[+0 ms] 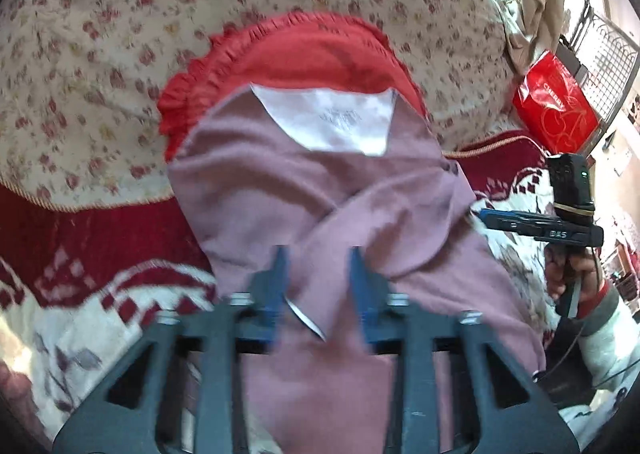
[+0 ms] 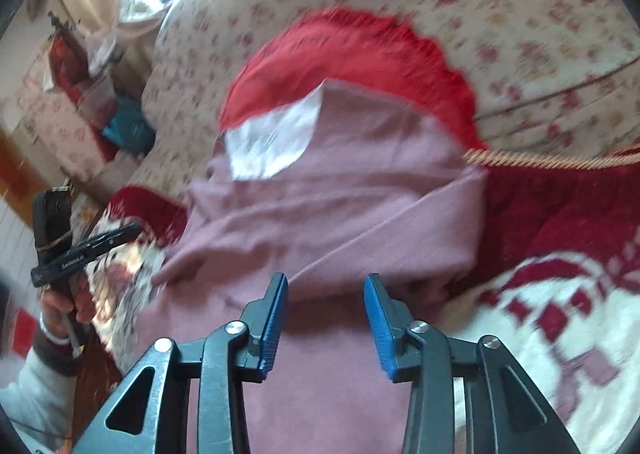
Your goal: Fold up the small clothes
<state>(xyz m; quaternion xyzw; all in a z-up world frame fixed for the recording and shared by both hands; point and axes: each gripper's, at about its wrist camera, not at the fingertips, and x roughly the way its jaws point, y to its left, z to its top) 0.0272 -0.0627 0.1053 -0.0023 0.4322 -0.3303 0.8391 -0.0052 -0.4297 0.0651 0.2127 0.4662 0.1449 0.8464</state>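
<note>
A dusty-pink garment [image 1: 320, 182] [image 2: 340, 194] lies on the patterned blanket with its sleeves folded across its front. A white patch [image 1: 332, 118] [image 2: 268, 146] shows at its far end. Beneath that end lies a red garment [image 1: 304, 54] [image 2: 340, 50] with a ruffled edge. My left gripper [image 1: 318, 252] hovers open over the crossed sleeves, its blue pads apart and gripping nothing; it also shows at the left of the right wrist view [image 2: 132, 230]. My right gripper [image 2: 327, 278] stands open above the pink cloth's near part, pads clear of it. It appears side-on at the garment's right edge [image 1: 486, 213].
A floral cushion [image 1: 120, 34] [image 2: 520, 14] sits behind the clothes. A red-and-white blanket [image 1: 80, 254] [image 2: 560, 294] covers the surface. A red shopping bag [image 1: 556, 106] stands at the far right. A person's hand [image 1: 560, 274] and sleeve hold the right gripper's handle.
</note>
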